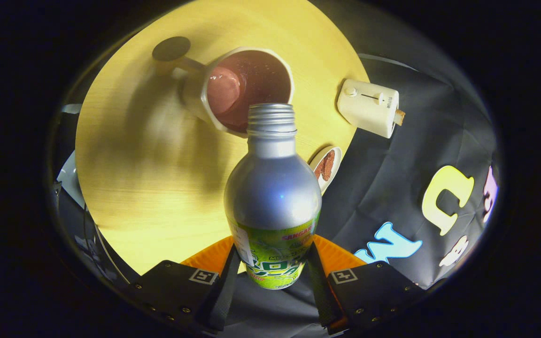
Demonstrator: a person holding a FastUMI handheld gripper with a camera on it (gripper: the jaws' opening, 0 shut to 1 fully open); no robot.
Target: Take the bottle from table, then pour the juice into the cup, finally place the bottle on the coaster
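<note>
Gripper view: hand-held gripper clamps the bottle between its fingers, neck over the cup.

The table is brightly lit; soft shadows are cast beside the cup; glare is seen on the bottle; edges are bent and dim.

Bottle centre frame, between the gripper fingers, mouth at the cup rim (cup upper centre). Coaster upper left of cup. Toaster right; plate below it, all on table.
</note>
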